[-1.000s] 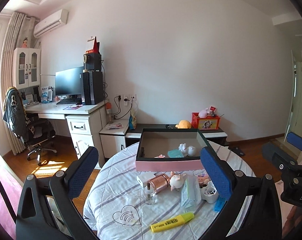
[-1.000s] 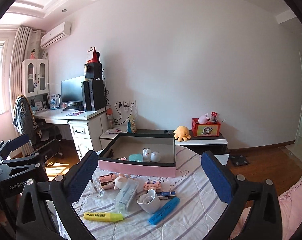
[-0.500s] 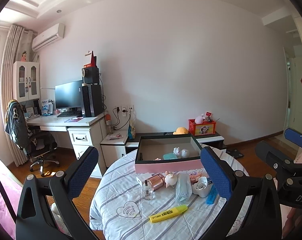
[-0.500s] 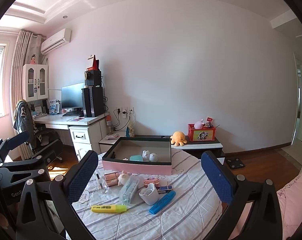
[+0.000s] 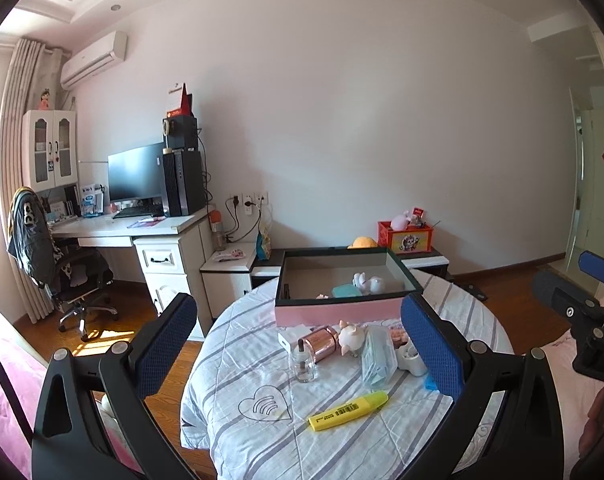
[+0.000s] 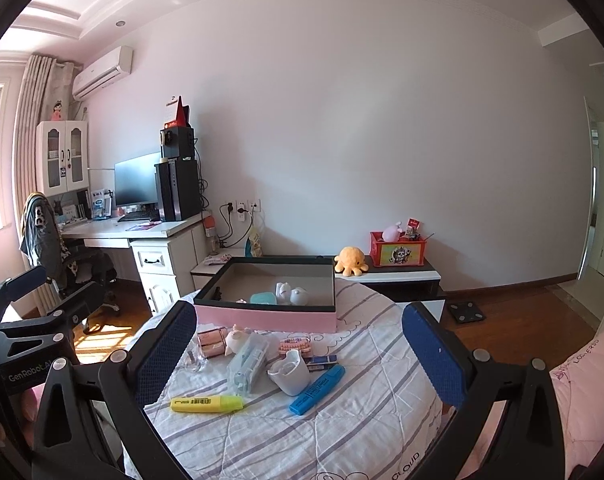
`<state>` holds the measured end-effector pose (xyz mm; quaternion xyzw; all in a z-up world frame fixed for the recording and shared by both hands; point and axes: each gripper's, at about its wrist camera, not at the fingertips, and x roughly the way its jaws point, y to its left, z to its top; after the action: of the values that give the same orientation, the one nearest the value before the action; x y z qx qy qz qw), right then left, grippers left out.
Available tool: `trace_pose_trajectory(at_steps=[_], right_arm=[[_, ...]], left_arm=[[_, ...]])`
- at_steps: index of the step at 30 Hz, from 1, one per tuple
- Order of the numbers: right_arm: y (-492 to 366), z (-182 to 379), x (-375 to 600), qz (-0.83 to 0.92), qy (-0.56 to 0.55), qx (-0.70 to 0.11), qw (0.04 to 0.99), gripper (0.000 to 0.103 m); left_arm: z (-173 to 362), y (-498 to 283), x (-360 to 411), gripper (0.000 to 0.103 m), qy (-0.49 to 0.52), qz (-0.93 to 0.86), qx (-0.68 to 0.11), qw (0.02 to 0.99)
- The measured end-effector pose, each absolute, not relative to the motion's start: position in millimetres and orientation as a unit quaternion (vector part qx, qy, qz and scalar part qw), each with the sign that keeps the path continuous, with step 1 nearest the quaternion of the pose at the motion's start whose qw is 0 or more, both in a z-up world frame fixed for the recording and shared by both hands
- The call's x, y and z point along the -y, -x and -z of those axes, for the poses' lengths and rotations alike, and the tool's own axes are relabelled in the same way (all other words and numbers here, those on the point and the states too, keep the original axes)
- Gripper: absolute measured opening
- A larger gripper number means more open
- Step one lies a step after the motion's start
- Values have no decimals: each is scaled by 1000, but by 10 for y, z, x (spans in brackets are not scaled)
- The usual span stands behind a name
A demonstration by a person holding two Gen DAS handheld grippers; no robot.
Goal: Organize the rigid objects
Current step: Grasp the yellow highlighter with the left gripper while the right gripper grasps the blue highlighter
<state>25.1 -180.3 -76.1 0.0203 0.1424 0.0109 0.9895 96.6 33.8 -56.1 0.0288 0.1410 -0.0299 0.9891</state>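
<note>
Left gripper, right gripper: jaws wide, holding nothing.

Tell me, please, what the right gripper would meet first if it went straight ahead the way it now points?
Probably the pink box at the table's far side. The right gripper is open and aimed over the clutter, with the white cup and blue highlighter lying below its line. Depth is hard to judge through the fisheye, so it may clip the cup first.
</note>
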Motion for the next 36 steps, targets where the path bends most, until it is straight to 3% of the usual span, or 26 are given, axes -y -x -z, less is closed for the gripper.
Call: trace_pose_trajectory(at_steps=[11,22,24,29,31,36], right_arm=[[-920,1741,2057,12,-46,-284,958,103],[-1374,2304,2182,12,-70,-360,930,103],[-1438,2340,2194,13,-74,-366,928,103],[-1626,2376,2162,15,-74,-379,922,103],[-1708,2389,2111,13,-66,-386,920,103],[-1985,2487,1994,26,-21,-417,908,103]], left_arm=[[1802,-1695,-192,103,-69,104,-318,940],[2402,-2223,45,102,-88,127,-395,905],[2418,-2259,62,98,-82,136,-397,904],[2390,-2220,84,43,-84,157,-379,908],[2363,-2206,28,29,-74,150,-377,911],[2316,-2173,-128,27,-45,125,-379,916]])
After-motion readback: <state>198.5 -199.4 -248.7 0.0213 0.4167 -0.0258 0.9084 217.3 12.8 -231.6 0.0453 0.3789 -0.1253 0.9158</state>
